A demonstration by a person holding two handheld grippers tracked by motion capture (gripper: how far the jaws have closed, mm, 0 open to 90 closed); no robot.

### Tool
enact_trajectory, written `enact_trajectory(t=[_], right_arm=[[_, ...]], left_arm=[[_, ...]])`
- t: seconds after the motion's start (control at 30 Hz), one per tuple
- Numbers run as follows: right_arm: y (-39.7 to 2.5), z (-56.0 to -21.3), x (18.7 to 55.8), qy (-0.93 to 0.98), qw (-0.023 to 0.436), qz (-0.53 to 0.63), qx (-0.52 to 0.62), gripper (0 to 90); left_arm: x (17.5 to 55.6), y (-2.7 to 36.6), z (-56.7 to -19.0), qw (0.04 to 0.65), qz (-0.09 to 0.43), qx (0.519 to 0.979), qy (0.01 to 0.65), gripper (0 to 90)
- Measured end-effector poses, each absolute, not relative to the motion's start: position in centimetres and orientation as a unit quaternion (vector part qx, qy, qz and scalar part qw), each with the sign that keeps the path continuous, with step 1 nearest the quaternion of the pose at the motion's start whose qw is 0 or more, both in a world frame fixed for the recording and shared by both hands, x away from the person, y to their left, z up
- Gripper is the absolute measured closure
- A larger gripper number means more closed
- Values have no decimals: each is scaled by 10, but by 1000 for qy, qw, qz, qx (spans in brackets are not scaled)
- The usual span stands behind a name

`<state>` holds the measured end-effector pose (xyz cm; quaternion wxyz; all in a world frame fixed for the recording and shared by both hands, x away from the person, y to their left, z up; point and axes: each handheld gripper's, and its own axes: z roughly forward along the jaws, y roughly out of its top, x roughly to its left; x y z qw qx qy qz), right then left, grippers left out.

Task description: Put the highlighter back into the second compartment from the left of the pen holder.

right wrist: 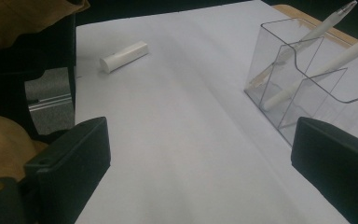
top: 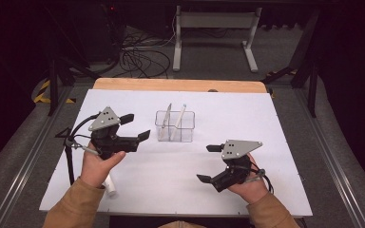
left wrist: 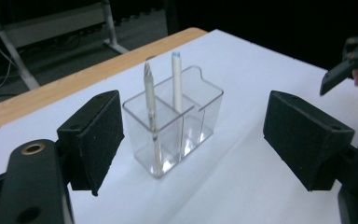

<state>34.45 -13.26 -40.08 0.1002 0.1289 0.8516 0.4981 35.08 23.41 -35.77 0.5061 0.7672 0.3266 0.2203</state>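
Two pens already stand in the clear organizer [top: 174, 126] near the middle of the white worktop [top: 247, 118] — a clear/silvery pen [top: 166, 118] leaning in the left compartment and a white pen [top: 179, 119] w/ a pale blue tip in the one beside it, both tilted against the walls. So that part looks done. What seems left, judging by the layout, is the white cap-like cylinder [top: 109, 185], lying flat near the front-left edge, just beside the person's left wrist and well apart from the organizer; in the right gripper view it lies on bare sheet by the sleeve [right wrist: 123, 56]. Nothing is held right now. The left claw [top: 135, 126] is spread wide, empty, hovering left of the organizer and aimed at it — the left gripper view frames the organizer [left wrist: 172, 128] between its two pads, not touching. The right claw [top: 208, 163] is also spread wide and empty, off to the front-right, near the organizer but apart from it. Est. progress: mostly through, w/ the loose white piece not yet picked up — whether it belongs on a pen can't be told.
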Motion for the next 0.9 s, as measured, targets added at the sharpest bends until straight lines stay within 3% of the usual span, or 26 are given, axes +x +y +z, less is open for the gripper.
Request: enact_trajectory(t=[0.9], right_arm=[[-130, -404, 345, 851, 102, 500, 129, 44]], left_arm=[[338, 262, -376, 462, 209, 786, 355, 188]])
